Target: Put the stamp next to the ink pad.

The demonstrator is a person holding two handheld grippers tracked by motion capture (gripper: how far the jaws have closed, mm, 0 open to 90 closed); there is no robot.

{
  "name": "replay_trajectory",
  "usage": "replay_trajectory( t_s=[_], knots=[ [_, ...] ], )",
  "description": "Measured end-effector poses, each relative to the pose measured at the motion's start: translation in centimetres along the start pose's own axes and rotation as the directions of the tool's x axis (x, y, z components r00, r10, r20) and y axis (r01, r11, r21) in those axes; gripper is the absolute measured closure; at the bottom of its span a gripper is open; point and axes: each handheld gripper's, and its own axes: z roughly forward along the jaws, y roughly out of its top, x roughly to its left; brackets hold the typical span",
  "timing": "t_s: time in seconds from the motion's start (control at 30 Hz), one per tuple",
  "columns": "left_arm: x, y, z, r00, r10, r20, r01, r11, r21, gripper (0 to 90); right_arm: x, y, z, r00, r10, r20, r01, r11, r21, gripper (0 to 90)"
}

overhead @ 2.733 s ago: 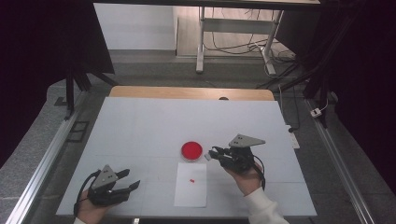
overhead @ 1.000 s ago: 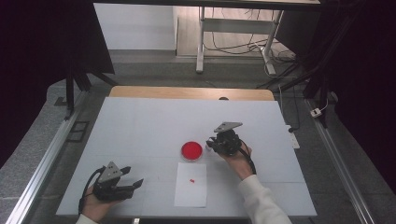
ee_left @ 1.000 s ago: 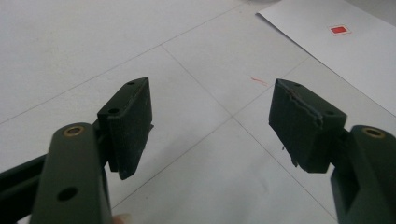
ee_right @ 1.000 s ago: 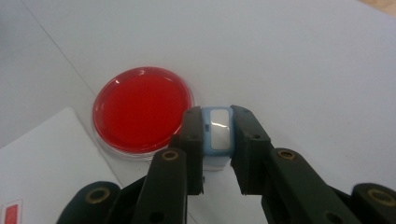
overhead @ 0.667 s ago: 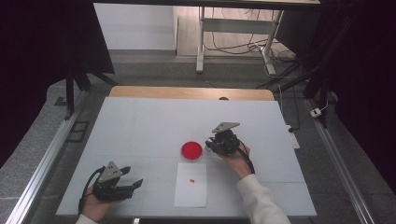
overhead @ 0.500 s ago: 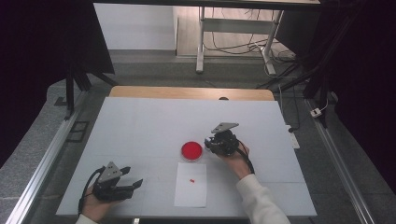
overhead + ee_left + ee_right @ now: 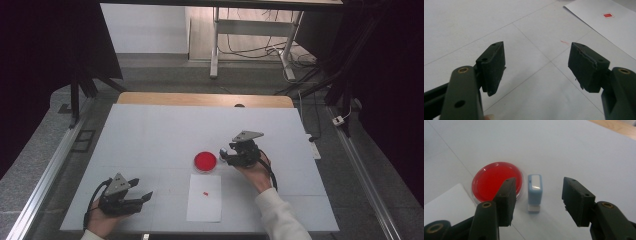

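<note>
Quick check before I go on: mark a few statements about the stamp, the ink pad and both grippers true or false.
1. The blue stamp stands on the table beside the red ink pad. True.
2. The right gripper is clamped on the stamp. False: its jaws have just been opening, and the stamp stands free between them, touching neither pad.
3. The sheet of paper bears a small red mark. True.
4. The left gripper holds the paper. False: its jaws are open with nothing between them, over bare table.
5. The ink pad lies on the paper. False: it sits on the table just beyond the sheet's far edge.
</note>
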Motion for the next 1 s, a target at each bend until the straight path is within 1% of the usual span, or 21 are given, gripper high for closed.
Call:
replay_trajectory(
  t_s=[0.1, 0.23, 0.27, 0.37, 0.4, 0.6, 0.67, 0.8, 0.97, 1.0],
  knots=[
    [0.0, 0.0, 0.0, 1.0000, 0.001, -0.001, -0.001, 1.0000, 0.000, 30.3, -0.2, -0.3, -1.1, 0.9999, 0.011, 0.000, -0.011, 1.000, -0.024, 43.1],
    [0.0, 0.0, 0.0, 1.0000, 0.004, 0.002, -0.004, 1.0000, -0.002, 30.3, -0.1, -1.3, -2.8, 0.9999, 0.005, 0.012, -0.004, 0.998, -0.065, 42.6],
    [0.0, 0.0, 0.0, 1.0000, 0.005, 0.003, -0.005, 1.0000, -0.002, 30.3, -0.1, -1.6, -3.3, 0.9999, 0.005, 0.012, -0.005, 0.998, -0.065, 42.4],
    [0.0, 0.0, -0.1, 1.0000, 0.006, 0.002, -0.006, 1.0000, -0.006, 30.3, -0.1, -2.7, -4.5, 1.0000, 0.004, 0.008, -0.004, 0.995, -0.099, 42.4],
    [0.0, 0.0, -0.1, 1.0000, 0.006, 0.002, -0.006, 1.0000, -0.007, 30.4, -0.1, -3.1, -4.9, 1.0000, 0.005, 0.007, -0.004, 0.995, -0.103, 42.2],
    [-0.1, 0.0, 0.0, 1.0000, 0.008, 0.005, -0.008, 0.9999, -0.006, 30.4, -0.2, -5.3, -7.1, 0.9996, -0.001, 0.029, 0.005, 0.991, -0.133, 42.0],
    [-0.1, 0.0, 0.1, 0.9999, 0.012, 0.006, -0.011, 0.9999, -0.006, 30.4, -0.3, -5.9, -7.8, 0.9993, -0.005, 0.036, 0.010, 0.991, -0.133, 41.9],
    [-0.1, 0.1, 0.2, 0.9999, 0.011, 0.011, -0.011, 0.9999, -0.005, 30.4, -0.6, -7.6, -9.1, 0.9993, 0.003, 0.036, 0.002, 0.992, -0.130, 41.6],
    [0.0, 0.1, 0.1, 0.9999, 0.012, 0.012, -0.012, 0.9999, -0.007, 30.4, -1.1, -10.2, -10.6, 0.9984, 0.012, 0.056, -0.005, 0.994, -0.111, 41.5],
    [0.0, 0.1, 0.1, 0.9999, 0.012, 0.012, -0.012, 0.9999, -0.007, 30.4, -1.3, -10.9, -10.9, 0.9980, 0.024, 0.059, -0.018, 0.994, -0.107, 41.5]
  ],
)
